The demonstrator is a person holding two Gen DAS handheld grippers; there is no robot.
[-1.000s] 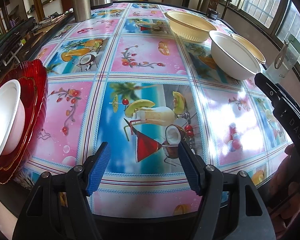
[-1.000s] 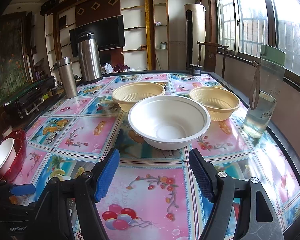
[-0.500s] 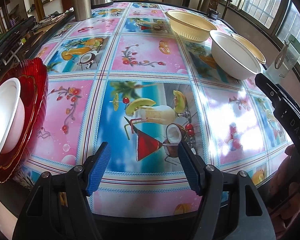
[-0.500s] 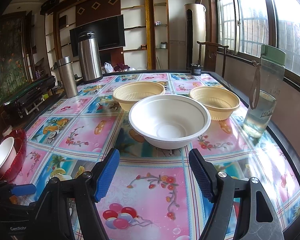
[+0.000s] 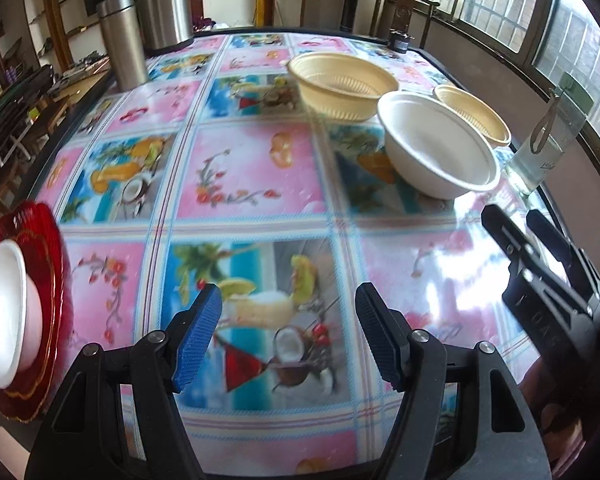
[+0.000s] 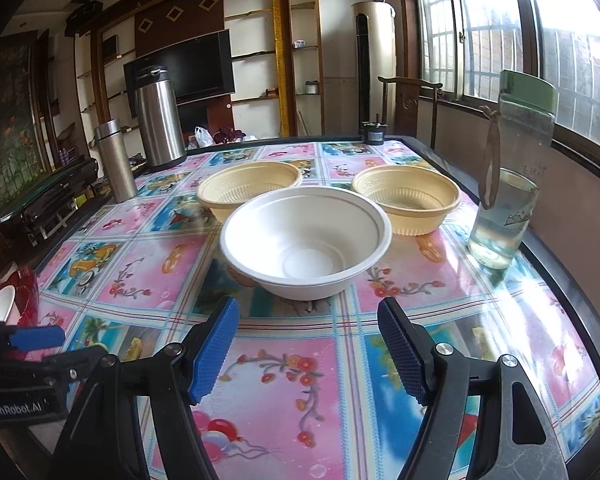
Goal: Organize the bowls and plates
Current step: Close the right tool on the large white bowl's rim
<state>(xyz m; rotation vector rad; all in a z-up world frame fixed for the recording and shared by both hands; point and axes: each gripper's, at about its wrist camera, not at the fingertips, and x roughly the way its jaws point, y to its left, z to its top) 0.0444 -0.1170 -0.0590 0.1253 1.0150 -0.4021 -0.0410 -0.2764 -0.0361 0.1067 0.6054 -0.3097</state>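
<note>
— On the desk (image 6: pixel 284 408), what is seen?
— A white bowl (image 6: pixel 306 240) is set just ahead of the right gripper (image 6: pixel 306 354), jaws wide, empty.
— And the left gripper (image 5: pixel 288 336)?
— Likewise spread, nothing held; a small bowl (image 5: pixel 4 312), somewhat blurred, sits on red plates (image 5: pixel 40 248).

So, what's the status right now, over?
Left gripper open, empty. Right gripper open, facing big white bowl. Small white bowl on red plate. Water bottle beside the path.
</note>
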